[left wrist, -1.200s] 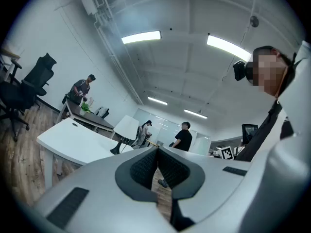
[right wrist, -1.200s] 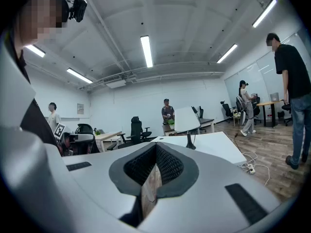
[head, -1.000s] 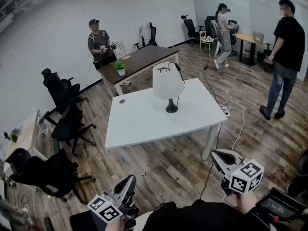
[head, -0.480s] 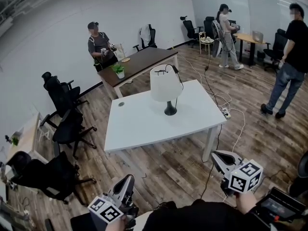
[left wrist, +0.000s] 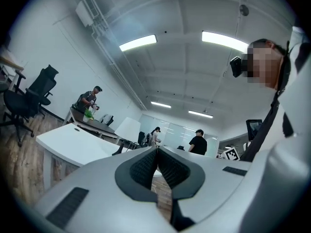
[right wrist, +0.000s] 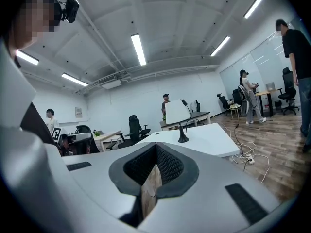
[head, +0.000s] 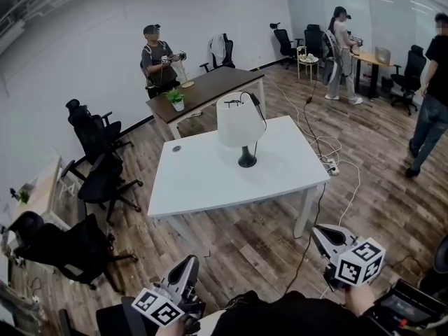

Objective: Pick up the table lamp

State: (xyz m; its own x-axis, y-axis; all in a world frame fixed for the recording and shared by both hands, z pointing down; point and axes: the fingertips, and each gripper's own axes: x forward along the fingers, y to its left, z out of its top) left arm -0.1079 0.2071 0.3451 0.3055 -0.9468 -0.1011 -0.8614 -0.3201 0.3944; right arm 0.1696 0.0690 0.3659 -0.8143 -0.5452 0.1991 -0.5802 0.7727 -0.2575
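Left gripper (head: pixel 190 262) and right gripper (head: pixel 320 232) are both closed and empty as we stand well short of the white counter (head: pixel 203 184). The table lamp (head: pixel 241 121) stands upright there, toward the far side. We judge that its cord (head: pixel 266 123), hanging beside the shade, could snag during a lift and tip the lamp. A grip on the wide shade might slip.

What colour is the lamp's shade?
White. The lamp shade sits on a dark base; the head view shows it best.
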